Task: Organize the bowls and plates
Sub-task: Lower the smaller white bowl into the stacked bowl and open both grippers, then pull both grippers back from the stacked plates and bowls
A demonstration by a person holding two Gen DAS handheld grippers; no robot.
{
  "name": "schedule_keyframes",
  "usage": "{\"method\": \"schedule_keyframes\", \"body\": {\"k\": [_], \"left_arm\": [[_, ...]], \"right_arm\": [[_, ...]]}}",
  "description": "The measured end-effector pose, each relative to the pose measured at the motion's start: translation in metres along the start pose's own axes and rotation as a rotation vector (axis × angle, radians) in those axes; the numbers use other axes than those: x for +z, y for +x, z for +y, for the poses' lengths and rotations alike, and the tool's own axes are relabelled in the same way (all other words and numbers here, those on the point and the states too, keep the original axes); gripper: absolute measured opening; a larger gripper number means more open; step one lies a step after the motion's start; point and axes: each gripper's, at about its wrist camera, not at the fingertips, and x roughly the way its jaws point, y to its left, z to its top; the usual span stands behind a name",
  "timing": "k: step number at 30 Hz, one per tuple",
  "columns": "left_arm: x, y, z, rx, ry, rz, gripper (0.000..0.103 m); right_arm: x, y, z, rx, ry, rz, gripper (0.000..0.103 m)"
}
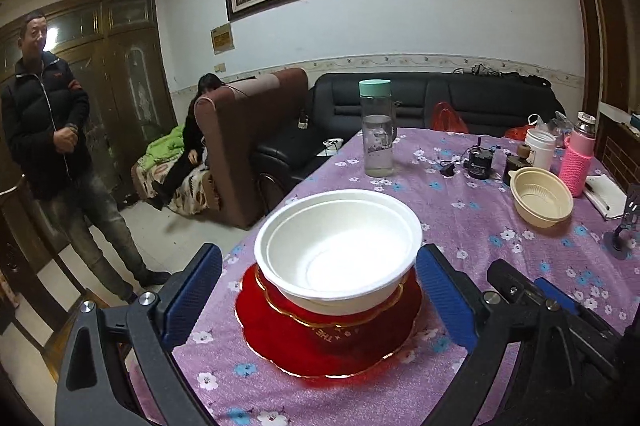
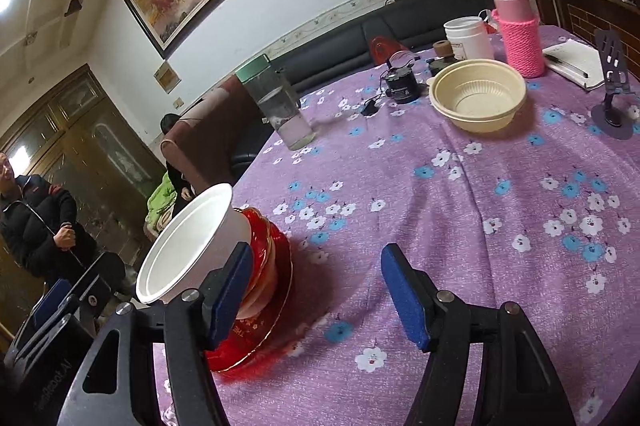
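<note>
A white bowl (image 1: 338, 250) sits on a small red dish stacked on a red plate (image 1: 332, 346) near the table's left edge. My left gripper (image 1: 320, 302) is open, its blue pads wide on either side of the stack without touching it. In the right wrist view the same white bowl (image 2: 188, 242) and red plate (image 2: 264, 314) sit at lower left. My right gripper (image 2: 316, 298) is open and empty, its left finger just in front of the stack. A cream bowl (image 1: 542, 195) stands alone farther right, also in the right wrist view (image 2: 478, 93).
The table has a purple flowered cloth (image 2: 460, 205). A glass water bottle (image 1: 376, 129), a pink flask (image 1: 576, 153), a white jar (image 1: 540, 147), a small black device (image 1: 480, 161), a notebook (image 2: 576, 61) and a phone stand (image 2: 614, 97) stand at the back. A man (image 1: 52, 153) stands left of the table.
</note>
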Motion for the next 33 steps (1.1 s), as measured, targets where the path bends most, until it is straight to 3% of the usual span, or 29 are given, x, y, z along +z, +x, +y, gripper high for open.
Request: {"method": "schedule_keyframes", "body": {"k": [23, 33], "left_arm": [[-0.007, -0.009, -0.013, -0.081, 0.017, 0.041, 0.098], [-0.007, -0.008, -0.023, -0.123, 0.012, 0.043, 0.098]], "right_arm": [[-0.005, 0.008, -0.016, -0.037, 0.012, 0.012, 0.072], [0.0, 0.008, -0.016, -0.086, -0.042, -0.025, 0.072]]}}
